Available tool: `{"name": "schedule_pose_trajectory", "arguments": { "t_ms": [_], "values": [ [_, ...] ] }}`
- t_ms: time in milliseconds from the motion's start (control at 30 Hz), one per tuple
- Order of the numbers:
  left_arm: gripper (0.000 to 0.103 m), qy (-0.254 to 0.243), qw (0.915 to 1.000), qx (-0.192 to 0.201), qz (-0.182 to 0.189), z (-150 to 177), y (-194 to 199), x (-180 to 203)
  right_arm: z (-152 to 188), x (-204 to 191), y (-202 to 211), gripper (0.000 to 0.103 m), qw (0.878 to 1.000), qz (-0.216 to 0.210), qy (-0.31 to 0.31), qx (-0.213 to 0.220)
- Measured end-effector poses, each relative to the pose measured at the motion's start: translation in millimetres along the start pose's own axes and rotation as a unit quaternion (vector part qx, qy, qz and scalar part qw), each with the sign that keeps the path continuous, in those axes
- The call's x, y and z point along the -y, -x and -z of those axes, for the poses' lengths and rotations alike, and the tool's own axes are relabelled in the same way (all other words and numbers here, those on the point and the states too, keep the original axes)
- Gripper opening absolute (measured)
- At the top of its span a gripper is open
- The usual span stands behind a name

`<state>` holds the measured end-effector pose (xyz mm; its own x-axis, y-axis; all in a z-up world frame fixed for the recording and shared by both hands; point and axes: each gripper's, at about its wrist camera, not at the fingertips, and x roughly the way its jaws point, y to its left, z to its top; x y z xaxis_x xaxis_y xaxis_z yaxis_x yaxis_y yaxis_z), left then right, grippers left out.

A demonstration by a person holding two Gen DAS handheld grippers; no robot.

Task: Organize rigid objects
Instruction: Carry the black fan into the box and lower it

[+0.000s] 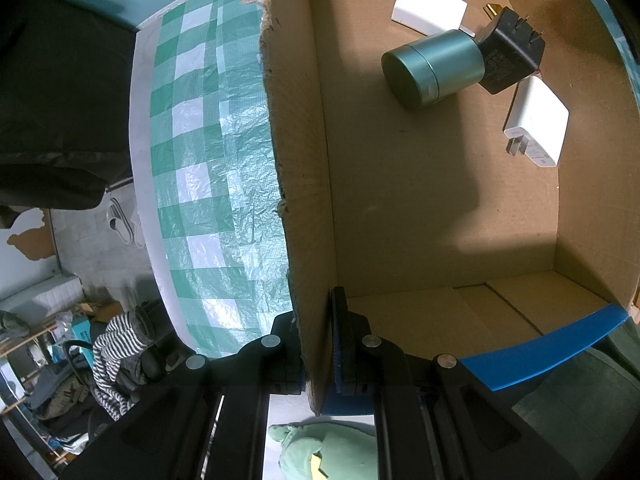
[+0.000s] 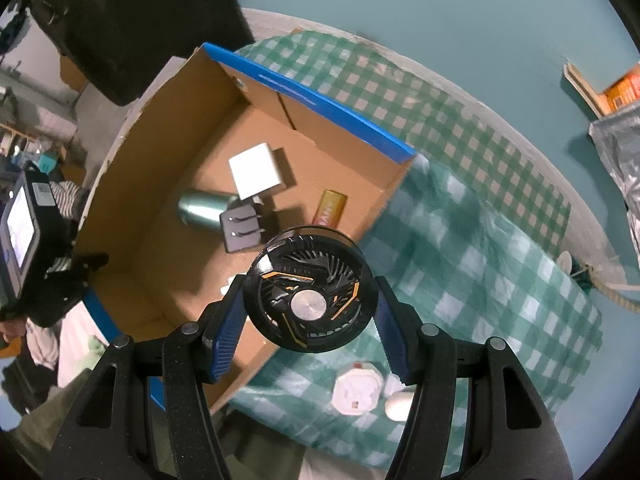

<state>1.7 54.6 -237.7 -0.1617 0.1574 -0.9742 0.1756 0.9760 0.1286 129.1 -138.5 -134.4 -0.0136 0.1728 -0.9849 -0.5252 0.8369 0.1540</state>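
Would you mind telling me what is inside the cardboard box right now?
Inside the cardboard box: a green canister, a black plug adapter, two white chargers, and a gold battery. The held fan covers part of the floor.

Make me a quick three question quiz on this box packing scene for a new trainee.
1. True or false: the right tongs grip a round black fan.
2. What do the left tongs clamp? A) the cardboard box wall B) the green canister C) the black plug adapter
3. Fill in: the tablecloth is green and white ____.

Key: 1 true; 2 A; 3 checked.
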Motion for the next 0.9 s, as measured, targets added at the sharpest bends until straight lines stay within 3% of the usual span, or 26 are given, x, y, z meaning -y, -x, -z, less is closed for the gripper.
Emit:
{"name": "schedule_pose_trajectory", "arguments": {
  "t_ms": [900],
  "values": [
    [0.009, 0.0, 1.0, -0.001, 0.002, -0.3, -1.9, -0.5, -18.6, -24.1, -38.1, 0.061, 0.999, 0.009, 0.024, -0.025]
  ]
}}
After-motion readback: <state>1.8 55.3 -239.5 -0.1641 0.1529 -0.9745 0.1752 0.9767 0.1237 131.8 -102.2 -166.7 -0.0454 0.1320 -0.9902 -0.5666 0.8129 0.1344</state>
